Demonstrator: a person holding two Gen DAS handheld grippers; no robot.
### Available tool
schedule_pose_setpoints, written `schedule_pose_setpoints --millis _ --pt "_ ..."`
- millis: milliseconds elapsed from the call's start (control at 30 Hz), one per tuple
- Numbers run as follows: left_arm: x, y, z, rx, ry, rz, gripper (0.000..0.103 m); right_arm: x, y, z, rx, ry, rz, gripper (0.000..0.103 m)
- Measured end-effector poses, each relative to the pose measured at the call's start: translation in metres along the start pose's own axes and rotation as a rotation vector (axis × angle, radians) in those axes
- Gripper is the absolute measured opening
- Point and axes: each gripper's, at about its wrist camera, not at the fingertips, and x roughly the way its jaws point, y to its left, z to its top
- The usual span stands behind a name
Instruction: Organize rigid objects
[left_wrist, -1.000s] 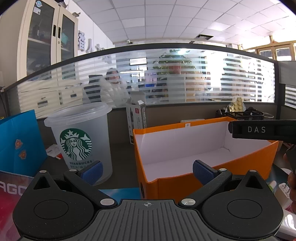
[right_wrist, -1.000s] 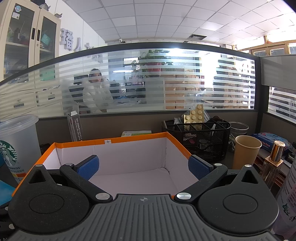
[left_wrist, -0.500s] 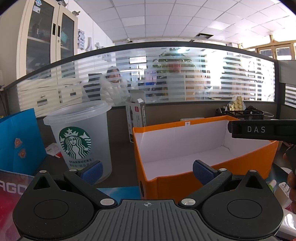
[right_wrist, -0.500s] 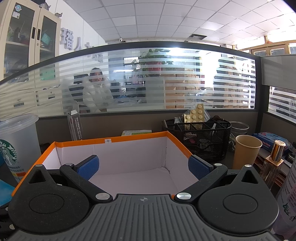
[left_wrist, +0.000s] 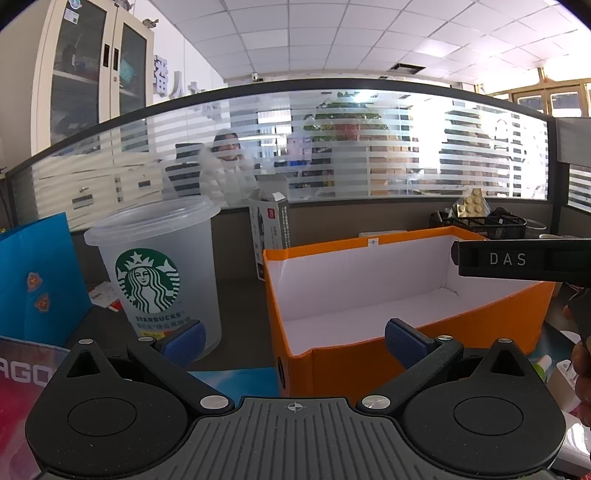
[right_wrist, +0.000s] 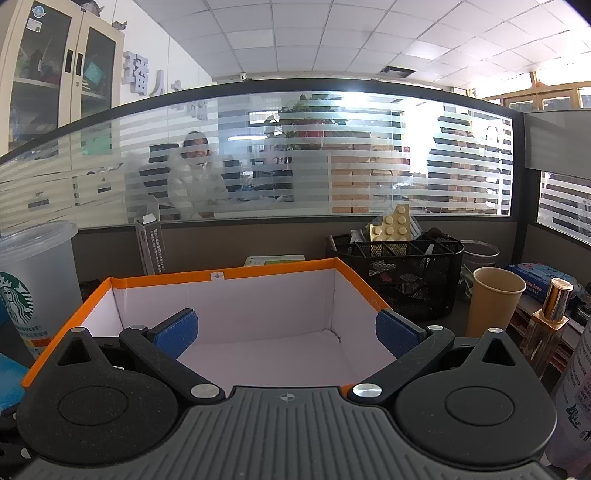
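An orange box (left_wrist: 406, 354) with a white inside stands open on the dark desk; it also shows in the right wrist view (right_wrist: 229, 275). A frosted Starbucks cup (left_wrist: 155, 266) stands left of it, seen again in the right wrist view (right_wrist: 26, 291). My left gripper (left_wrist: 293, 338) is open and empty, before the box's near-left corner. My right gripper (right_wrist: 284, 326) is open and empty, over the box's near edge. A brown paper cup (right_wrist: 493, 301) and a gold-capped bottle (right_wrist: 548, 328) stand to the right.
A blue paper bag (left_wrist: 33, 280) stands far left. A tall dark carton (left_wrist: 269, 229) stands behind the box. A black mesh organizer (right_wrist: 402, 273) with a cream toy-brick plate sits behind the box's right side. The other gripper's body (left_wrist: 517, 260), marked DAS, juts in at the right.
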Motion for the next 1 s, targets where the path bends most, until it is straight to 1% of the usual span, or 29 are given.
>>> schedule_pose_setpoints --millis 67,233,333,433,500,600,667,700,767,833,900,1000 --pt "-0.001 0.0 0.0 0.002 -0.002 -0.001 0.103 0.0 0.0 0.0 -0.001 0.0 0.0 0.103" --pt "-0.016 0.002 -0.001 0.003 -0.057 0.008 0.103 -0.001 -0.003 0.005 -0.002 0.001 0.01 0.103" --pt "-0.026 0.004 -0.004 -0.004 -0.05 -0.016 0.103 -0.004 -0.004 0.005 0.0 -0.015 0.033 0.103" --pt "-0.04 0.007 -0.006 0.014 -0.02 -0.089 0.103 -0.011 -0.009 0.007 0.012 -0.026 0.109 0.103" --pt "-0.049 0.008 -0.01 0.046 -0.018 -0.12 0.103 -0.022 -0.018 0.007 0.031 -0.01 0.166 0.103" --pt "-0.057 0.007 -0.02 0.1 -0.003 -0.137 0.103 -0.042 -0.032 -0.003 0.046 0.025 0.266 0.103" --pt "-0.058 0.005 -0.027 0.122 0.028 -0.183 0.103 -0.054 -0.043 -0.012 0.026 0.081 0.31 0.103" --pt "-0.058 0.003 -0.03 0.129 0.044 -0.211 0.103 -0.058 -0.046 -0.018 0.017 0.099 0.318 0.103" --pt "-0.056 -0.003 -0.039 0.145 0.069 -0.256 0.103 -0.072 -0.061 -0.03 0.0 0.122 0.306 0.103" --pt "-0.056 -0.011 -0.045 0.171 0.082 -0.292 0.103 -0.083 -0.072 -0.04 -0.031 0.12 0.29 0.103" --pt "-0.058 -0.018 -0.05 0.2 0.081 -0.333 0.103 -0.094 -0.083 -0.049 -0.082 0.127 0.286 0.103" --pt "-0.065 -0.029 -0.058 0.244 0.061 -0.397 0.103 -0.096 -0.089 -0.062 -0.149 0.158 0.287 0.103"
